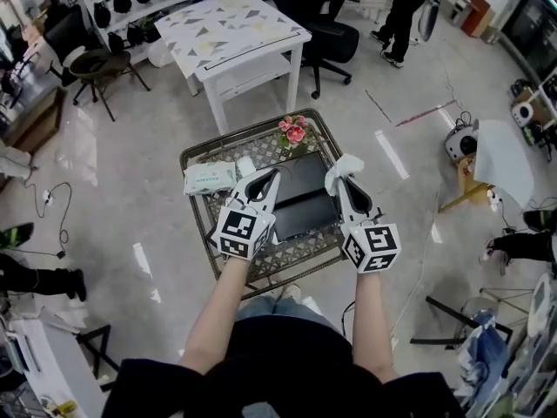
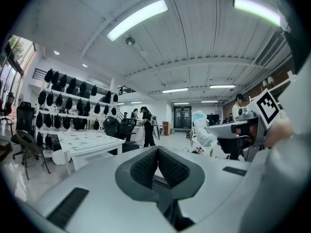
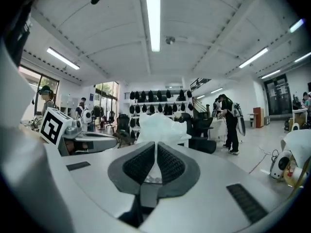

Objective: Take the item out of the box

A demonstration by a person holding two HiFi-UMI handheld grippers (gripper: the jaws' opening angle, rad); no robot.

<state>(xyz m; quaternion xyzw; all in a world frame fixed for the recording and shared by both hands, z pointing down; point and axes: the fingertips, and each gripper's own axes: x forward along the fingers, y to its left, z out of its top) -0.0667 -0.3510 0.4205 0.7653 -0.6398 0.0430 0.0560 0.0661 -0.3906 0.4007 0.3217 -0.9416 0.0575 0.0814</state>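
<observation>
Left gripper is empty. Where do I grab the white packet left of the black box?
Likely best from straight above, jaws across the short width at the middle of the white packet. It lies flat on the table, long side running left to right, so no edge stands up for a side pinch. The left gripper is shut; open it first.

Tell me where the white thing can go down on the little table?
The white thing could go on the bare strip of table between the black box and the near rim, or the patch in front of the tissue pack, by the left rim. Crowded at the back: flowers, pack, box.
</observation>
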